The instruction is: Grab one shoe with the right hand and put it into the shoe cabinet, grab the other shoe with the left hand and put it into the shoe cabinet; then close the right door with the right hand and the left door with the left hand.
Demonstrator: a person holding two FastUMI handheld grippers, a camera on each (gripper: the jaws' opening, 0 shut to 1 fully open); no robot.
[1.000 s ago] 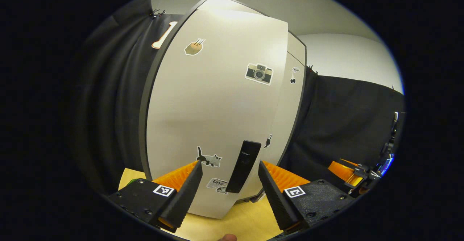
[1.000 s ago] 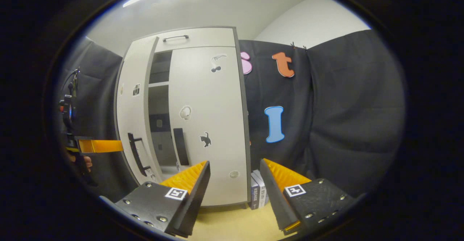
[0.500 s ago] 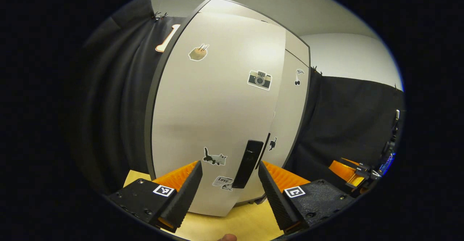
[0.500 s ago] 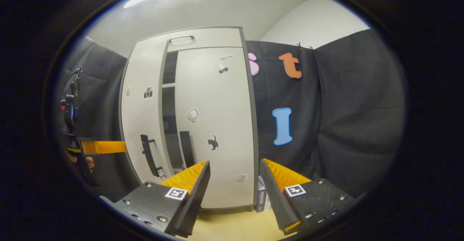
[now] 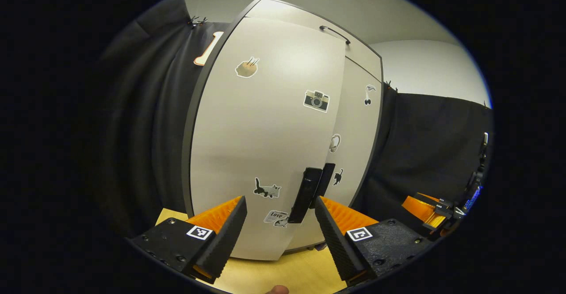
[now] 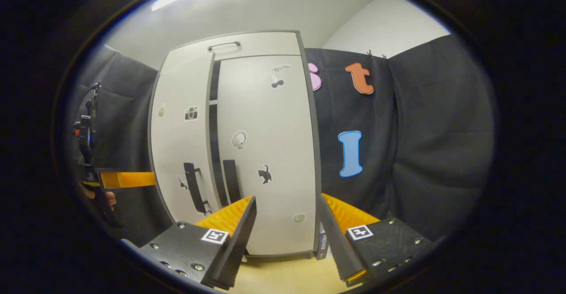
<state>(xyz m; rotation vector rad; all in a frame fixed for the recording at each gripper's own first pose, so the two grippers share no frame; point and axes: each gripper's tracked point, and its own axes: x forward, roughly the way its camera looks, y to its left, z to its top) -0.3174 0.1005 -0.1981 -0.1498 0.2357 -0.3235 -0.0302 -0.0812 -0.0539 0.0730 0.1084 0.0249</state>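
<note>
- The shoe cabinet point(image 6: 247, 152) fills the middle of the right gripper view, and its right door point(image 6: 269, 152) looks flush against the frame.
- The left door point(image 5: 265, 143) is not yet home: in the right gripper view a thin dark gap runs down between the two doors at centre frame, with a shelf edge just visible inside it.
- I cannot see either shoe through that gap, so I take them to be inside, though that is only a judgement.
- What could go wrong: the left gripper point(image 5: 278, 223) sits low in the centre of its own view with the left door handle point(image 5: 306, 194) standing between and beyond its fingers, touching neither as far as I can tell.
- If the push comes off-centre or stops short, the door may rest ajar instead of seating.
- A hard shove could bounce it back open, or a finger could snag on the handle.
- The two handles, left one and right door handle point(image 5: 327, 180), stand just beside each other, so a finger could catch the wrong one.
- Left claw: spread wide, holding nothing.
- Right gripper point(image 6: 285, 232): spread wide too, gripping nothing, hanging at the bottom of its view, apart from the right door.
- In the right gripper view, the left gripper's finger pokes in from the left edge toward the door, a hand point(image 6: 99, 196) behind it.
</note>
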